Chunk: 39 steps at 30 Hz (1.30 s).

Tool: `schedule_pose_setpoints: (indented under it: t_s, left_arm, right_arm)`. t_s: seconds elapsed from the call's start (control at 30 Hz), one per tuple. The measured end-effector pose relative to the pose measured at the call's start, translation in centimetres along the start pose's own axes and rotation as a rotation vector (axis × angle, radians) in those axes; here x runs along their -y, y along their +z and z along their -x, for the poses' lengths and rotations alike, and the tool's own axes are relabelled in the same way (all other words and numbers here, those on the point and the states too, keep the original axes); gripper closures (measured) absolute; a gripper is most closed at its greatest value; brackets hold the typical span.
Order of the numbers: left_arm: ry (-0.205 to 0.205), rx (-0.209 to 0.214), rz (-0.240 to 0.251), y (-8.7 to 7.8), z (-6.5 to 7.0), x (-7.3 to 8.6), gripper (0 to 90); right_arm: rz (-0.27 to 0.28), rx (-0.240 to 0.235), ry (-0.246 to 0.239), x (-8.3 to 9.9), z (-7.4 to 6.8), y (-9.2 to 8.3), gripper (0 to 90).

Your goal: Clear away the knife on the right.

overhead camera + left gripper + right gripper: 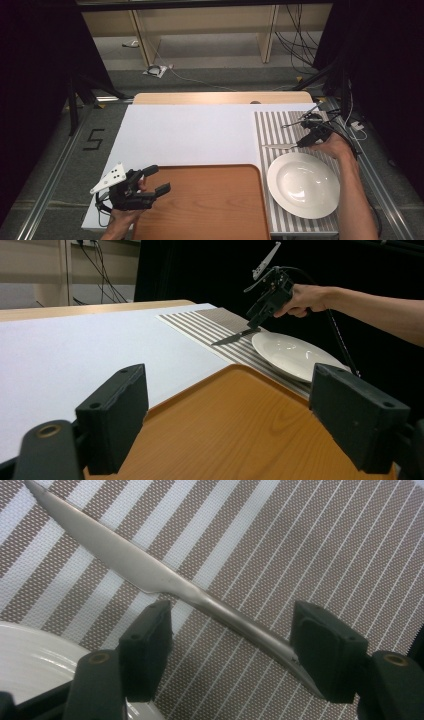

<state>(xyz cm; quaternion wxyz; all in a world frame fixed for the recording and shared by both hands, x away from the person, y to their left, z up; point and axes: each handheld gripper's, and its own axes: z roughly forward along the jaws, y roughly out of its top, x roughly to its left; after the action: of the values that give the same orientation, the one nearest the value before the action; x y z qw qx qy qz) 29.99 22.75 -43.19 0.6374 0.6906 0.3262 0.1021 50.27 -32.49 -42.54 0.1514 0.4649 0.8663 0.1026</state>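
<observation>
**A:** High view first: we see the right gripper (302,143) at the far right of the desk (190,132), over the brown-and-white striped woven placemat (272,130), with the slim silver metal table knife (279,146) at its tip. The blade points left, just beyond the far rim of the round white ceramic plate (303,185).

**B:** In the right gripper view we find the knife (150,575) running slantwise across the gap between the jaws. The end of its handle lies against the right-hand jaw; the left-hand jaw stands clear of it, beside the neck of the knife. So we call those jaws spread, with the knife between them and not pinched. We cannot tell whether the knife rests fully on the placemat (310,540). A piece of the plate (40,660) shows at the lower left.

**A:** From the left gripper view we see the knife (231,337) tilted, blade tip down on the placemat (200,327), just beside the plate (292,355), with the right gripper (255,322) over its handle.

**B:** And the left gripper (160,181) hangs at the near left edge of the rectangular orange-brown wooden tray (210,205). Its jaws are spread wide with nothing between them, over the tray (240,425).
</observation>
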Motion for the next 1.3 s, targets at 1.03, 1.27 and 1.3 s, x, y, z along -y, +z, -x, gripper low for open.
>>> schedule_pose_setpoints:
  t_s: [1.03, 1.27, 1.3]
  left_arm:
    - [-0.001, 0.007, -0.010, 0.2, 0.0, 0.1, 16.0]
    - [-0.003, 0.007, -0.009, 0.2, 0.0, 0.0, 16.0]
    - [-0.003, 0.007, -0.009, 0.2, 0.0, 0.0, 16.0]
  right_arm:
    - [-0.120, -0.023, -0.077, -1.0, 0.3, 3.2, 39.0]
    - [-0.119, -0.049, -0.045, -0.9, 0.6, 3.3, 41.1]
    - [-0.119, -0.049, -0.045, -0.9, 0.6, 3.3, 41.1]
